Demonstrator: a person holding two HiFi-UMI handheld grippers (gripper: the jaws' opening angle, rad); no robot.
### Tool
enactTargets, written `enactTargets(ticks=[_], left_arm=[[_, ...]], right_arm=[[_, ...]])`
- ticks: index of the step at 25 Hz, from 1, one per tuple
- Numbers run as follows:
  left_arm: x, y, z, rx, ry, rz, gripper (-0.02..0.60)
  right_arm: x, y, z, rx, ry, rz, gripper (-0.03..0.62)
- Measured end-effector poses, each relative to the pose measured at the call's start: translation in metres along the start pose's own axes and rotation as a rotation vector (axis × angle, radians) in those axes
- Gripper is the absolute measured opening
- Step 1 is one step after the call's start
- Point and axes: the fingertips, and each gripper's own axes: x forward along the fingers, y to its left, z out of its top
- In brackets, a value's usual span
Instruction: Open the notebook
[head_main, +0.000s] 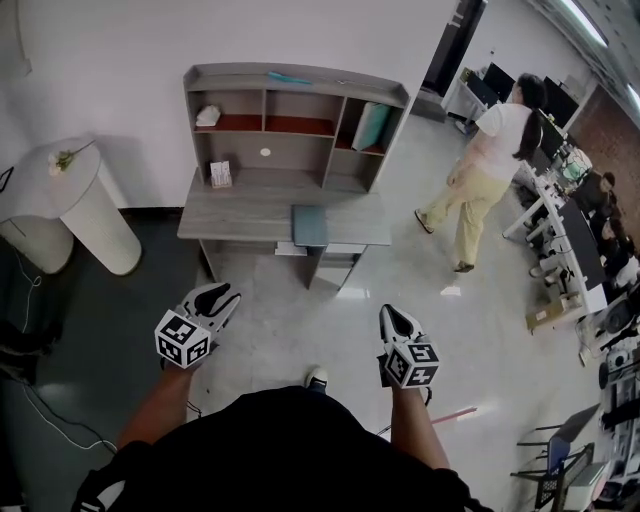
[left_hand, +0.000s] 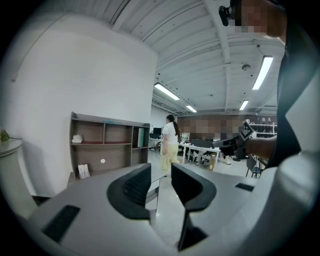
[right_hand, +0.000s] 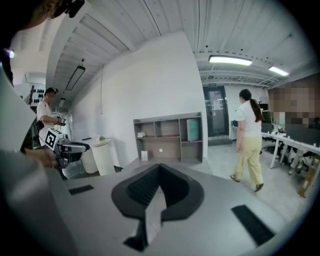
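While the holder is standing well back from the desk, nothing has touched the notebook (head_main: 310, 225) yet, so by my read this is just the approach. It's the teal one lying flat and closed at the front edge of the surface (head_main: 225, 222), below the shelf unit (head_main: 295, 110). Its long side runs straight away from the holder.

The left gripper (head_main: 225, 295) has its fingers (left_hand: 136, 187) parted with a clear gap and nothing between them. The right gripper (head_main: 392, 315) has its fingers (right_hand: 145, 185) pressed together at the tips, also empty.

The bit that matters: the notebook sits straight ahead and roughly between the 2 grippers, so neither is clearly nearer. Both have to travel forward to reach it. I'd guess the already-parted left goes for the cover, but I can't tell which edge is the spine from here.
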Motion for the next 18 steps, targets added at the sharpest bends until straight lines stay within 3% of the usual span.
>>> enactTargets(ticks=[18], left_arm=[[0.084,0.016,0.010,-0.020,0.038,0.034,0.130]], right_arm=[[0.080,-0.060,0.020,-0.030,0.042,0.064,0.002]])
